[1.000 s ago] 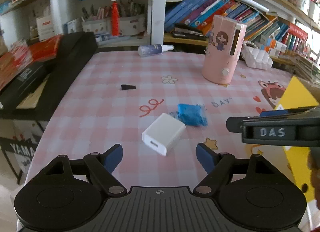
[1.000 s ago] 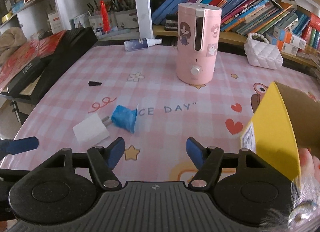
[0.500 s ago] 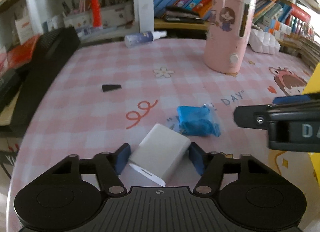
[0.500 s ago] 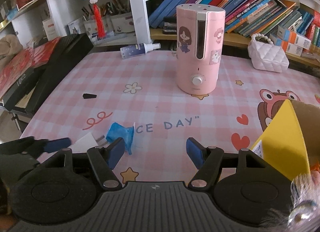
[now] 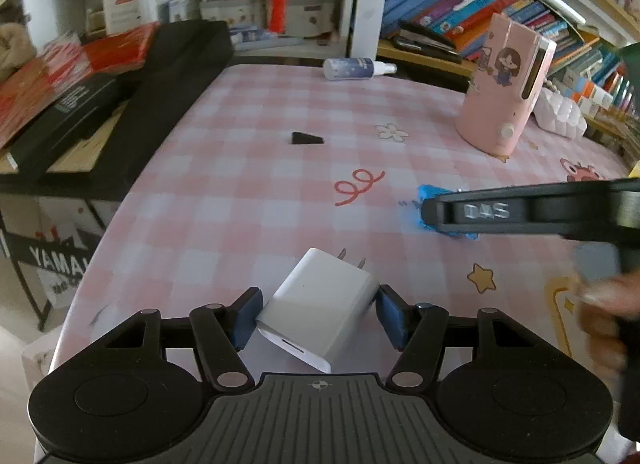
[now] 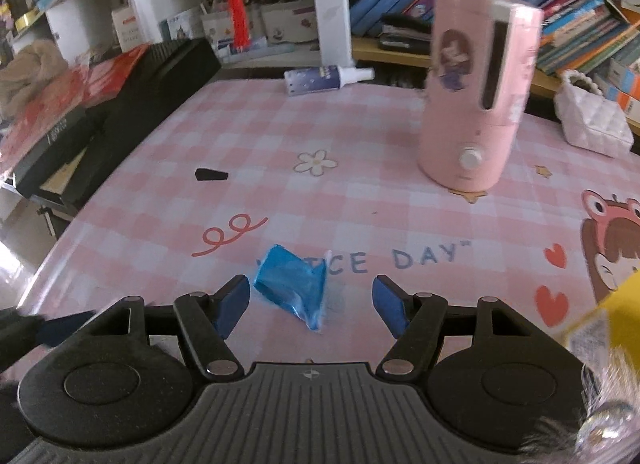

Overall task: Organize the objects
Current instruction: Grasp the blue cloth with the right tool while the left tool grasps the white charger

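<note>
bookshelves (image 6: 560,15) behind | pink checked tablecloth (image 6: 360,203) | black case (image 5: 160,95) left

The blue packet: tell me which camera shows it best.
The right wrist view. There the blue packet lies whole and unblocked on the table, just ahead of the right hand-held gripper, between its open fingers. In the left wrist view the right hand-held gripper's black finger crosses in front, so only blurred slivers of the blue packet show.
</note>
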Available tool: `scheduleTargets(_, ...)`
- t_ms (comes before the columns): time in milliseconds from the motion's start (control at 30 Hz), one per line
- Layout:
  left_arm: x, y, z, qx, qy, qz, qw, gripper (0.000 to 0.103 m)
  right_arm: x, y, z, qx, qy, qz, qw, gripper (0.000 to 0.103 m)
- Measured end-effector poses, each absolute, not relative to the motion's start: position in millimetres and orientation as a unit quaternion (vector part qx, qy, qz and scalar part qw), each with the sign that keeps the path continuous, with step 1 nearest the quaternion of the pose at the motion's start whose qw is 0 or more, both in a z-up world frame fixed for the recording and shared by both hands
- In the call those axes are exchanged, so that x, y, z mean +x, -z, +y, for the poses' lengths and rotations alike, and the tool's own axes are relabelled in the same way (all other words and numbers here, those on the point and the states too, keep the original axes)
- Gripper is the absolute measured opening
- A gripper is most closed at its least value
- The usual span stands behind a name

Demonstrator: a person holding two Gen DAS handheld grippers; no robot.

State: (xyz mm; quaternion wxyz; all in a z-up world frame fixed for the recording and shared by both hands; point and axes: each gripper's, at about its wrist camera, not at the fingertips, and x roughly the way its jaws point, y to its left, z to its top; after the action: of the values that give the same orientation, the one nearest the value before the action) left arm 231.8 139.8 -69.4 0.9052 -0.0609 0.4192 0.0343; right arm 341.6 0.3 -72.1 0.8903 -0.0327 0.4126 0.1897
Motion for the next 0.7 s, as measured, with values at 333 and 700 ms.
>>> scheduleTargets(333, 220, 58, 139, -0.07, -0.035, 0.408, 0.91, 0.061, 345, 85, 14, -0.046, -0.206, 0.411, 0.887, 0.041)
scheduleTargets(700, 195, 33, 133, -0.075, -0.019, 0.38, 0.922, 0.061, 309, 50, -13, -0.025, -0.21, 0.382, 0.9, 0.039)
